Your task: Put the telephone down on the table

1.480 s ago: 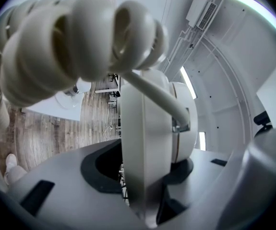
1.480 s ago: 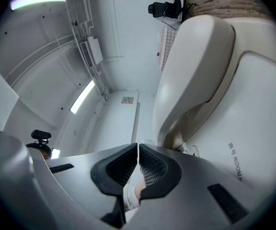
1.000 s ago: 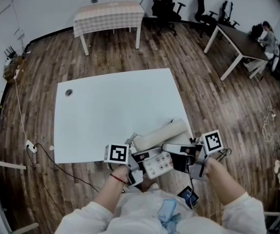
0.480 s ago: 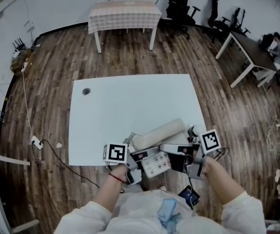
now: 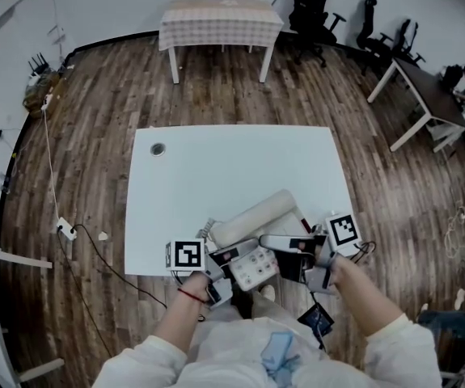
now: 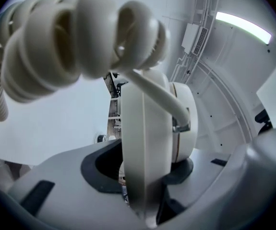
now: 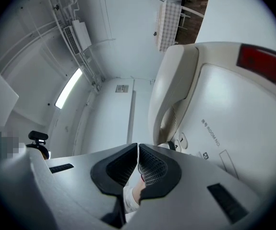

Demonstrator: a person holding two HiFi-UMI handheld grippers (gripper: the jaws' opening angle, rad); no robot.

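A cream telephone (image 5: 255, 267) with a keypad hangs over the white table's (image 5: 232, 168) near edge, its handset (image 5: 252, 217) lying across the top. My left gripper (image 5: 218, 272) is at its left side. In the left gripper view this gripper (image 6: 142, 174) is shut on a cream edge of the telephone (image 6: 145, 128), with the coiled cord (image 6: 70, 42) looping above. My right gripper (image 5: 306, 259) is at the telephone's right end. In the right gripper view its pads (image 7: 150, 166) meet, and the telephone body (image 7: 224, 104) and handset (image 7: 174, 90) rise just beside them.
The table has a round cable hole (image 5: 158, 148) at its far left. On the wooden floor behind stand a cloth-covered table (image 5: 220, 14), office chairs (image 5: 313, 6) and a desk (image 5: 422, 95) with a person (image 5: 462, 79). A cable and power strip (image 5: 65, 229) lie left.
The head view has swung, so the table and room sit further right and lower in the picture. Both grippers and the telephone keep the same grip near the table's front edge.
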